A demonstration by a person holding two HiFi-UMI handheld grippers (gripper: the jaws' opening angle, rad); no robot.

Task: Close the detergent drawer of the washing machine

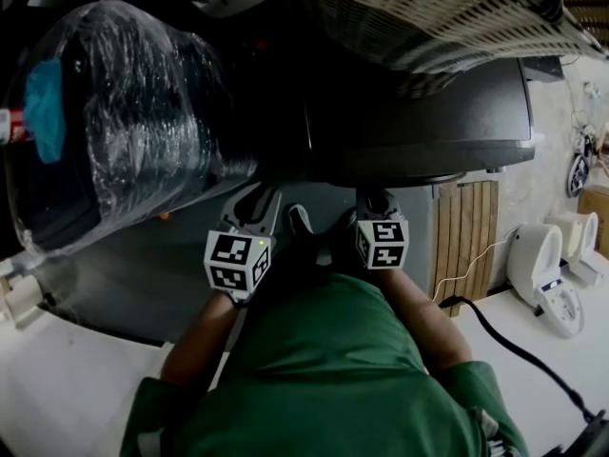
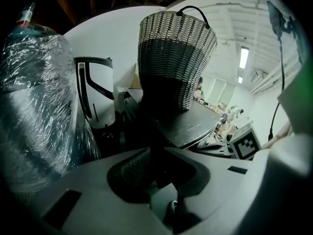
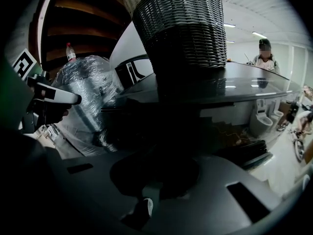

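woven wicker basket (image 2: 176, 58); glossy plastic wrap (image 1: 124, 112)

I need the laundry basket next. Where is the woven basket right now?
The woven basket stands on the dark machine top, upper centre in both gripper views, right of the plastic-wrapped bundle.

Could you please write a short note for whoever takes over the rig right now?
Left gripper: tongs look shut, empty, held close to the body.
Right gripper: the same.
Washing machine stands just ahead, a woven basket on its top.
Detergent drawer: not visible in any view, so open or closed cannot be told.
To do: find the drawer; push it in if open.
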